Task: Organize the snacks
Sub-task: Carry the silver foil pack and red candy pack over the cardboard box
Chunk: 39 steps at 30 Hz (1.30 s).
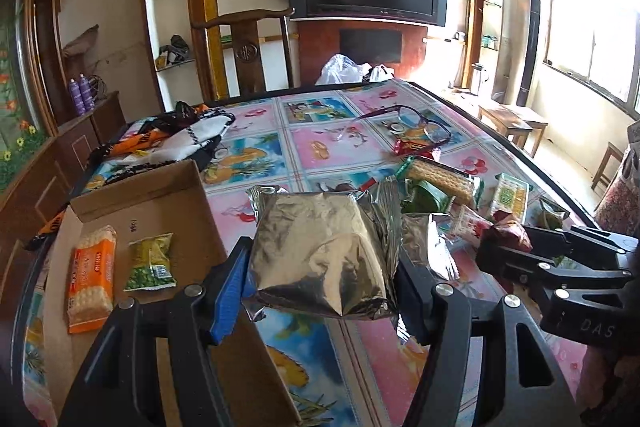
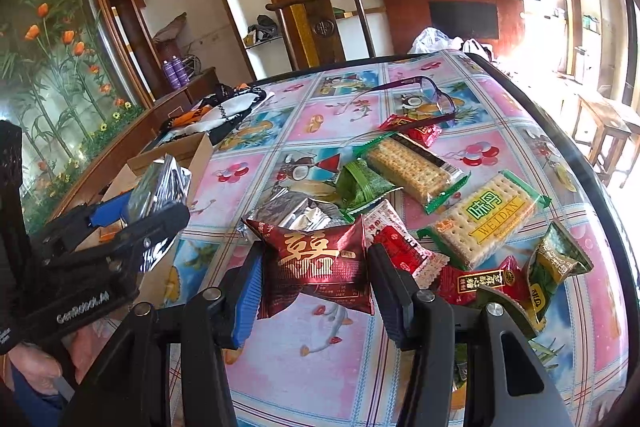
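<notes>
Your left claw [image 1: 320,287] clamps a silver foil packet [image 1: 320,251], half-wide; your right claw [image 2: 316,283] grips a maroon snack packet [image 2: 316,263] (both angled down over the counter [image 2: 320,131]), cardboard box [image 1: 160,203] at nine o'clock.

On the desk [image 1: 320,147], the cardboard box [image 1: 160,199] lies at the left with two packets [image 1: 120,267] in it. The snack pile [image 2: 440,211] lies to its right, with eyeglasses [image 2: 420,95] behind the pile.

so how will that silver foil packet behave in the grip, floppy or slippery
The silver foil packet looks puffy and crinkled, so it probably gives under the left gripper instead of staying stiff. Its glossy foil may be slippery. It seems light for its size.
</notes>
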{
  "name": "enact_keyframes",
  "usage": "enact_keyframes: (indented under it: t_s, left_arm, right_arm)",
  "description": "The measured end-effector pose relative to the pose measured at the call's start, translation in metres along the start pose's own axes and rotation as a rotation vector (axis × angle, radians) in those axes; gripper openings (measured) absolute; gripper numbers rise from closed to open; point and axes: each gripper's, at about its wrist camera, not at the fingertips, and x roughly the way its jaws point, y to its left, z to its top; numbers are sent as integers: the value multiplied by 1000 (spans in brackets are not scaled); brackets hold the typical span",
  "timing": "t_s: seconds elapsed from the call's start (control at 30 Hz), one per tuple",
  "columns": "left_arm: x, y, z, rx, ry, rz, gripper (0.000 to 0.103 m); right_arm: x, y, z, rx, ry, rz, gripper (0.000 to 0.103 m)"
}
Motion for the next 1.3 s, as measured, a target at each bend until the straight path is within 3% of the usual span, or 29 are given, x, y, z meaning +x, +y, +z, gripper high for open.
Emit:
enact_keyframes:
  t_s: [0.9,1.3]
  left_arm:
    - [-2,9,1,-11,-17,55,65]
    - [-3,31,4,-72,-13,57,65]
  right_arm:
    - [-7,25,-6,-85,-51,40,55]
    - [-7,33,-7,-110,-56,70,55]
